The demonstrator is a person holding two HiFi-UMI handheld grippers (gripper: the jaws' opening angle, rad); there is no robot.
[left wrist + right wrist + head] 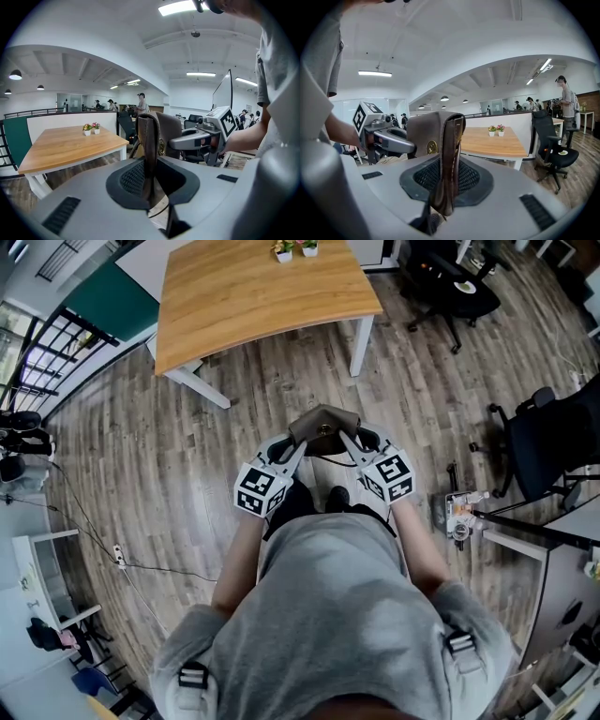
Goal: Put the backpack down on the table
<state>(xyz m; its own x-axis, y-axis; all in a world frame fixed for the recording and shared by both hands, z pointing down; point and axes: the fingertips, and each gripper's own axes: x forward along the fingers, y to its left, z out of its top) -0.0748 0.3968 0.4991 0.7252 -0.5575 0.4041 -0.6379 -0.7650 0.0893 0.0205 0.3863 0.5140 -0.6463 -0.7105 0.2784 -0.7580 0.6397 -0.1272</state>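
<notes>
**A:** Where is the backpack [323, 424], and why does the person hold it that way?

**B:** It is in the air in front of the person, over the wooden floor [187, 474]. It is well apart from the bench [262, 296], so it has not yet been set down. The left gripper [296, 444] is clamped on one end of its brown top edge and the right gripper [351, 441] on the other. Each gripper view shows a fold of leather pinched between the pads. Held at both ends, the bag probably stays level and does not swing.

**A:** Which way does it point?

**B:** The top edge runs from the person's left to right, between the two grippers. The side with the round brass emblem shows in both gripper views, so it seems to face the person. The body hangs below, mostly hidden, so its long axis is probably upright. The bench lies ahead, with two small flower pots [294, 248] at its far edge.
</notes>
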